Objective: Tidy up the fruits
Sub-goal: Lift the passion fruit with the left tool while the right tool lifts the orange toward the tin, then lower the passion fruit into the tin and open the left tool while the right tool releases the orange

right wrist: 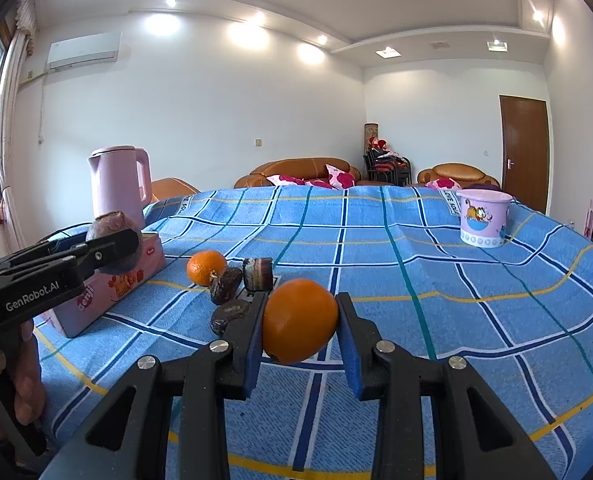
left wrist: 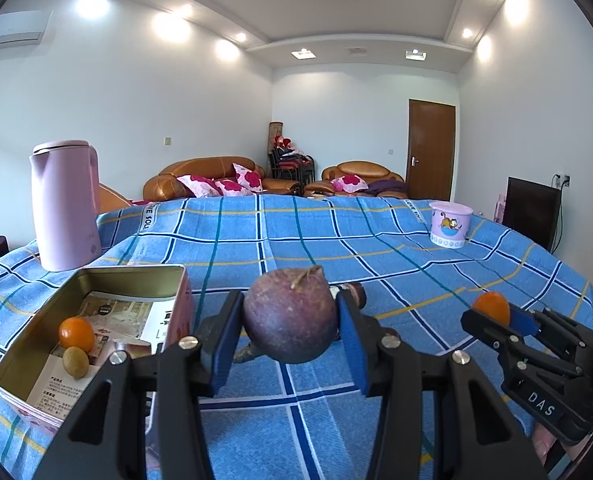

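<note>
Left wrist view: left gripper (left wrist: pixel 290 330), jaws clamped on a round, dull purple passion fruit with a dry stalk (left wrist: pixel 290 316), held above the blue plaid-clothed worktop (left wrist: pixel 376 240). The open rectangular pink metal tin (left wrist: pixel 96 276) lies to the left of these jaws, just beside them; contents: one small orange citrus fruit (left wrist: pixel 76 334), one small brown-green kiwi-like fruit (left wrist: pixel 76 362), printed paper leaflets (left wrist: pixel 116 312). Left hand is the nearer to the tin. Right wrist view: right gripper (right wrist: pixel 300 322), jaws closed on an oval orange kumquat-like fruit (right wrist: pixel 299 320), well right of the tin. Loose on the cloth between: another orange fruit (right wrist: pixel 206 267), dark brown pieces (right wrist: pixel 226 280).
</note>
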